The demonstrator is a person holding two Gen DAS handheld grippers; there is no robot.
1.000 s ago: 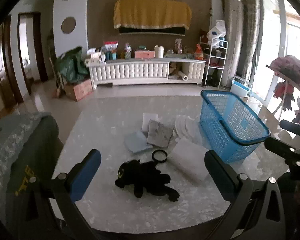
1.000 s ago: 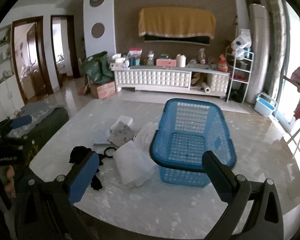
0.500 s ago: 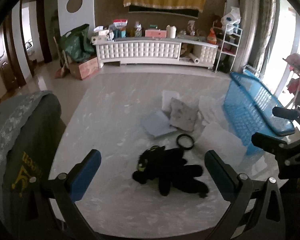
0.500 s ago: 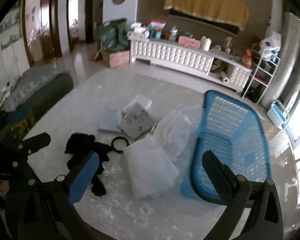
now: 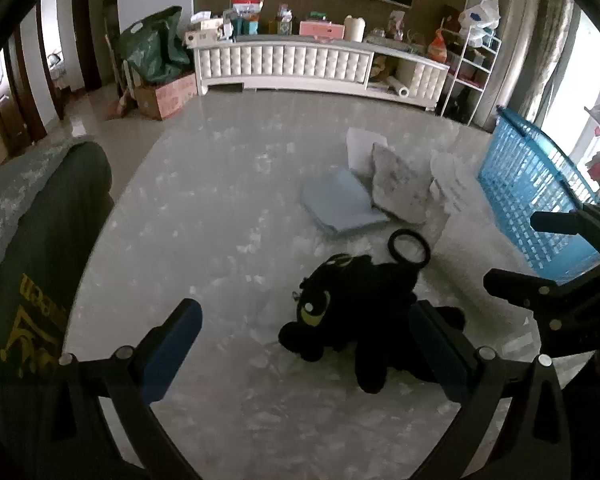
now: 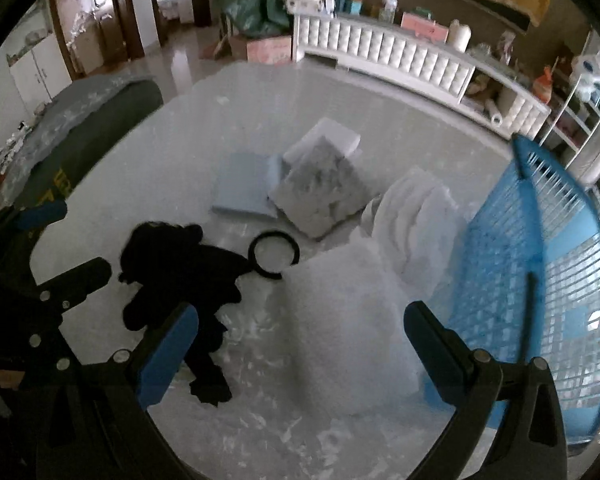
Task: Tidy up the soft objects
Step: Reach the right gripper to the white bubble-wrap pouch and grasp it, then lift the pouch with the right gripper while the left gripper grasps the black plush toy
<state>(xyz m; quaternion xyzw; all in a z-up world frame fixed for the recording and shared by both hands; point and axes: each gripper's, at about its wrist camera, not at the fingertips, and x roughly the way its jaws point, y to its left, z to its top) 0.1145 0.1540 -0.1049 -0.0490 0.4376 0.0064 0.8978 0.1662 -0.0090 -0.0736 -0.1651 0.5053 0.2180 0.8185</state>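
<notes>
Left wrist view, left to right. A dark green cushion (image 5: 40, 240) with yellow lettering is seen at the 9 o'clock edge of the pale marbled table (image 5: 204, 216). The left gripper (image 5: 304, 344) is held with its blue-padded jaws spread wide and nothing between them; it hangs above the table near 6 o'clock. A black plush toy (image 5: 352, 312) lies on the table just right of centre, its yellow eye turned toward the camera, and its hind part is overlapped by the gripper's right finger. A black ring (image 5: 409, 247) lies at the toy's 1 o'clock, touching or nearly touching it. Beyond it, a pale blue folded cloth (image 5: 340, 202), a grey mottled cloth (image 5: 398, 184) and a white folded piece (image 5: 360, 146) are overlapped in a loose pile. A blue plastic basket (image 5: 536, 196) is placed at 3 o'clock, and the black frame of the other gripper is seen below it.

Right wrist view, left to right. The left gripper's frame is visible at 9 o'clock. The plush toy (image 6: 176, 272) lies at 8 o'clock, partly behind one blue pad. The right gripper (image 6: 300, 348) is likewise spread open and empty, and a white fluffy cloth (image 6: 340, 320) lies between its fingers in the view. A second white, ridged cloth (image 6: 416, 216) rests just beyond, against the basket (image 6: 540, 264), which occupies 3 o'clock. Whether the right gripper touches the white cloth cannot be told.
</notes>
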